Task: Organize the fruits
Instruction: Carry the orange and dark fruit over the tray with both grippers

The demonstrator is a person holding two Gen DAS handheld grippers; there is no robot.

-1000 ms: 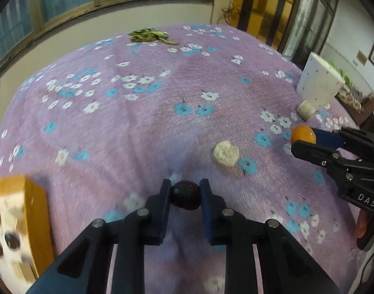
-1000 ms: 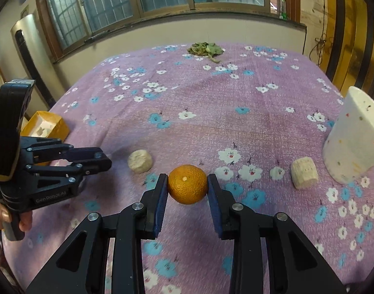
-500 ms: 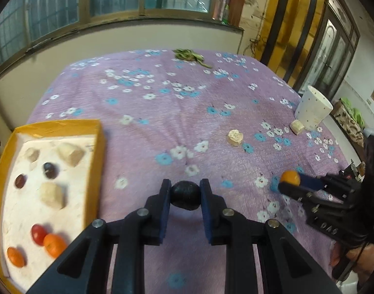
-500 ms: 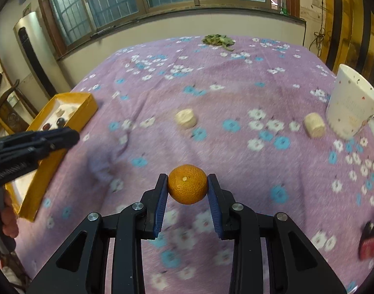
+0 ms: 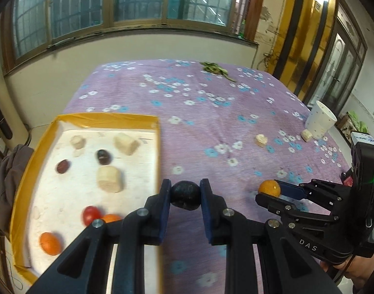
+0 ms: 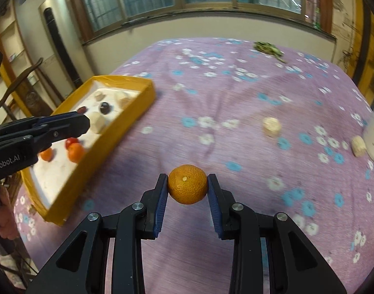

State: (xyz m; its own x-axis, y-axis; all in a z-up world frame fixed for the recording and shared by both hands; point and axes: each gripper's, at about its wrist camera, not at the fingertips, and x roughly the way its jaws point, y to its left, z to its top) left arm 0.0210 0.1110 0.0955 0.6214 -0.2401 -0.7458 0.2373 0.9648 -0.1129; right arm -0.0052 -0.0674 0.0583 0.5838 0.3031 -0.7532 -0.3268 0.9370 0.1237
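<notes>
My left gripper (image 5: pixel 185 196) is shut on a dark round fruit (image 5: pixel 185 196) and hangs over the purple cloth just right of the yellow tray's edge (image 5: pixel 158 147). My right gripper (image 6: pixel 187 187) is shut on an orange (image 6: pixel 187 187) above the cloth, to the right of the tray (image 6: pixel 128 120). Several fruits and pale cut pieces lie in the tray: dark ones (image 5: pixel 103 156), a red one (image 5: pixel 90 215), orange ones (image 5: pixel 49 243). In the left wrist view the right gripper (image 5: pixel 270 191) shows at the right with the orange (image 5: pixel 269 188).
Two pale fruit pieces (image 6: pixel 271 126) (image 6: pixel 358 145) lie loose on the flowered cloth near a white spotted cup (image 5: pixel 320 122). A heap of green leaves (image 5: pixel 215 69) sits at the far edge. A wall with windows stands behind the table. A hand (image 5: pixel 358 269) holds the right gripper.
Both grippers have swung left with their fruits still gripped. The yellow tray has come fully into view in both views, and the loose pieces and cup now lie further off to the right.
</notes>
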